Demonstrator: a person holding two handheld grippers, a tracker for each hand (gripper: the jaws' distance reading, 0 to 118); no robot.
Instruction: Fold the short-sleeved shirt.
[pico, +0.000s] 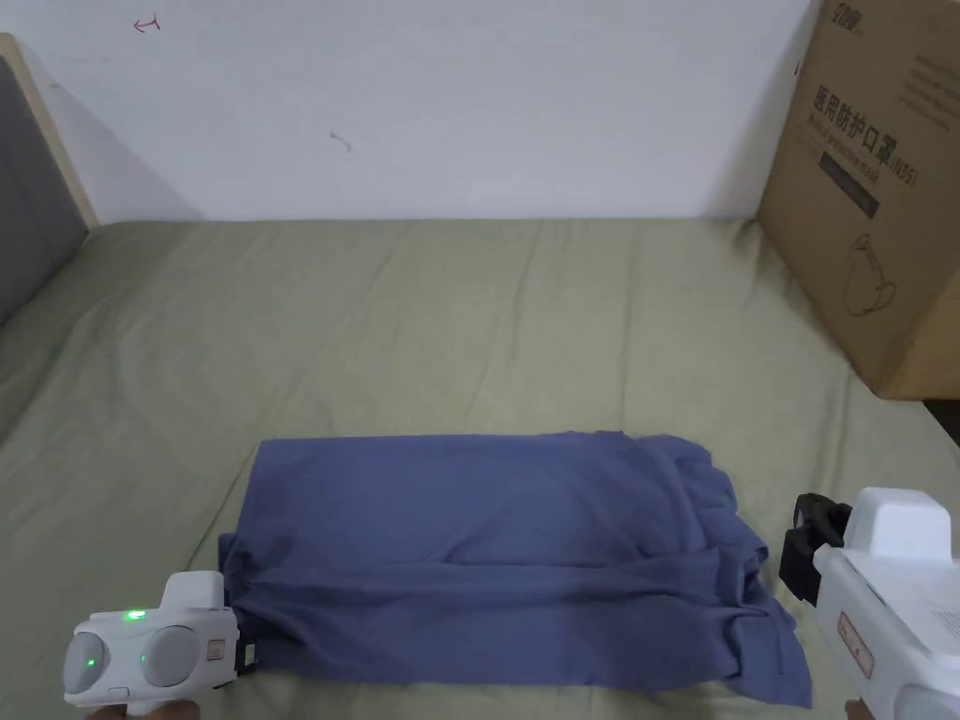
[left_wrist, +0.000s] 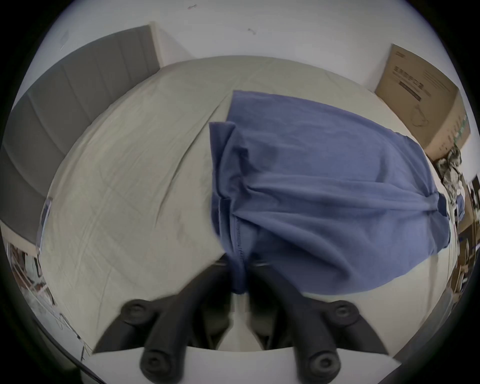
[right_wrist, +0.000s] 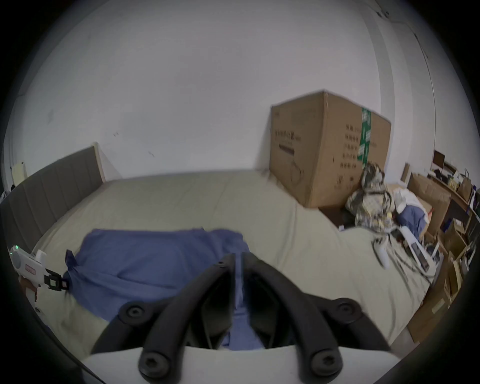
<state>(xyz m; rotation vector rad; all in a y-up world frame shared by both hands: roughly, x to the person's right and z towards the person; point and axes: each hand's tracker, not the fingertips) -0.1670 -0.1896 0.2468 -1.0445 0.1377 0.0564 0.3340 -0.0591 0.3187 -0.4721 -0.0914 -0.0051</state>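
Blue shirt (pico: 487, 553) lies folded, long axis left-right on the bed (pico: 469, 319) | left gripper (left_wrist: 237, 267) pinches its left end | right gripper (right_wrist: 237, 256) pinches its right end

Blue shirt (pico: 506, 553), folded lengthwise, flat

- In your head view the cardboard box (pico: 872, 187) is cut off at the top and right edges
- Your right gripper (pico: 795, 553) hides its jaw tips behind its own body there
- The clutter beside the bed (right_wrist: 428, 207) is too small to identify
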